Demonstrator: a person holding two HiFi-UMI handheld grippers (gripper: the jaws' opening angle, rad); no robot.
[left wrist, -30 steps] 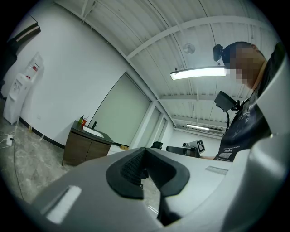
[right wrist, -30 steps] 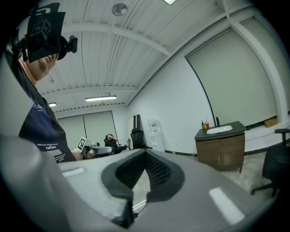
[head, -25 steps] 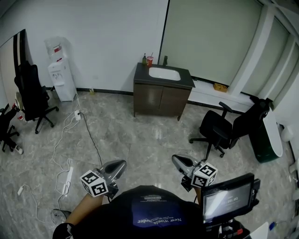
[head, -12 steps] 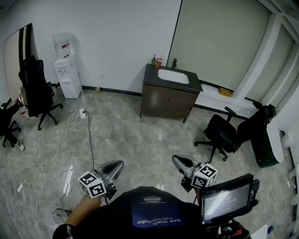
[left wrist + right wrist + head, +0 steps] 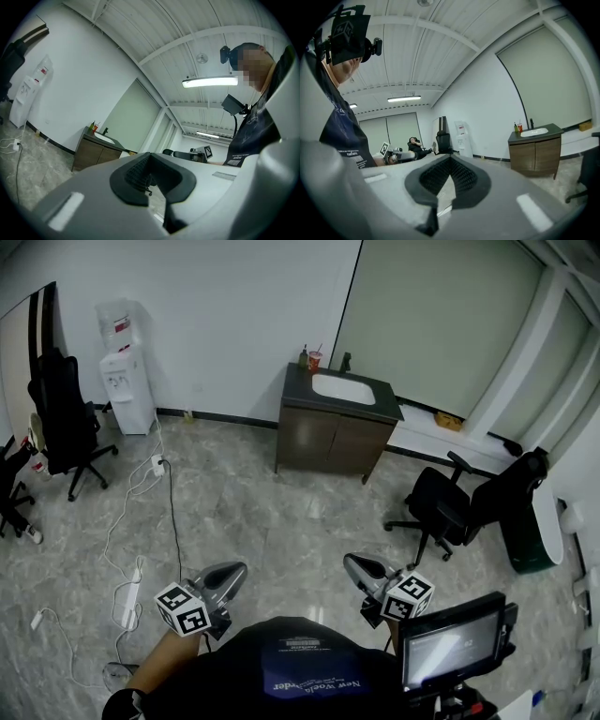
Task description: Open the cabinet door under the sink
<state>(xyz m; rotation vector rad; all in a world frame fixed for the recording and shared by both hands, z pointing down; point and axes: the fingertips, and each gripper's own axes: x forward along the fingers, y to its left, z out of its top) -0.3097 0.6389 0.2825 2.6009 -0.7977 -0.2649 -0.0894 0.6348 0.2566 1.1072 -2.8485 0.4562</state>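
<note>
The dark wood sink cabinet [image 5: 333, 439] stands against the far wall with both its doors closed, a white basin [image 5: 341, 387] set in its top. It also shows small in the left gripper view as the cabinet [image 5: 95, 156] and in the right gripper view as the cabinet [image 5: 536, 157]. My left gripper [image 5: 237, 570] and right gripper [image 5: 352, 563] are held level close to my body, far from the cabinet across the floor. Both are shut with nothing between their jaws. In their own views the left gripper [image 5: 151, 177] and right gripper [image 5: 449, 182] point towards the room.
A black office chair [image 5: 448, 507] stands right of the cabinet, and another chair [image 5: 61, 423] by the left wall next to a water dispenser [image 5: 120, 381]. A power strip and white cables [image 5: 127, 592] lie on the floor at left. A monitor [image 5: 455, 643] is at my lower right.
The whole view has shifted a little as I moved across the floor, and the cabinet sits slightly more to the right. Both grippers stay shut in front of me.
</note>
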